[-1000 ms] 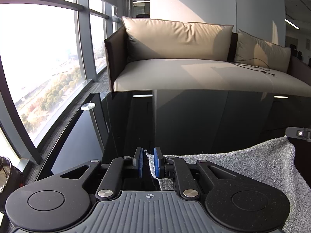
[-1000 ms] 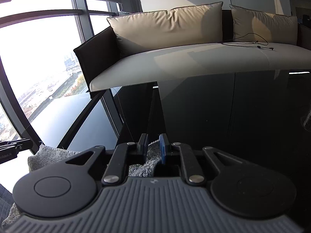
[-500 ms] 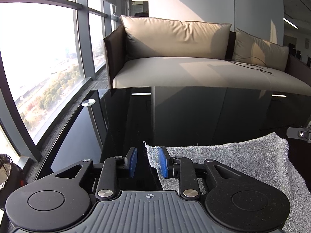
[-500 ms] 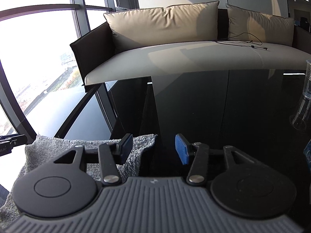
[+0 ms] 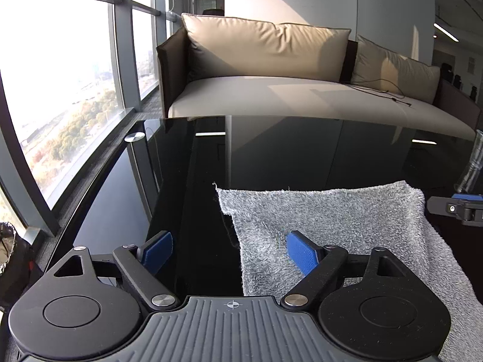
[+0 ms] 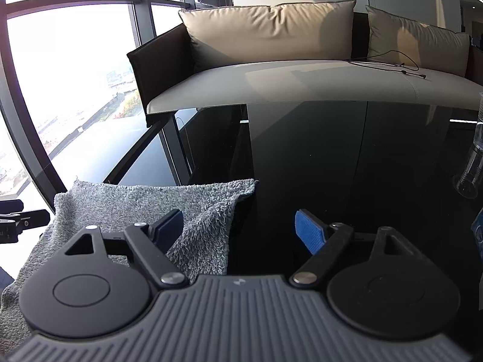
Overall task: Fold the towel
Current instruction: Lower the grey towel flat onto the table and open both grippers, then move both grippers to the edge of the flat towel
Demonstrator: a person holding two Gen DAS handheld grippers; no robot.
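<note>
A grey fluffy towel (image 5: 338, 226) lies flat on the black glass table (image 5: 271, 157). It also shows in the right wrist view (image 6: 145, 208). My left gripper (image 5: 229, 253) is open wide and empty, hovering over the towel's left far corner, its right finger above the cloth. My right gripper (image 6: 241, 229) is open wide and empty over the towel's right far corner, its left finger above the cloth. The right gripper's tip (image 5: 455, 208) shows at the right edge of the left wrist view.
A clear plastic cup (image 6: 474, 166) stands on the table at the right. A beige sofa (image 5: 271, 69) stands beyond the table's far edge. Tall windows (image 5: 60, 75) run along the left. A small metal disc (image 5: 135, 136) sits near the table's left far corner.
Both grippers were shut on the towel's far corners, then opened wide and let go. The towel now lies flat and both grippers have drawn back a little.
</note>
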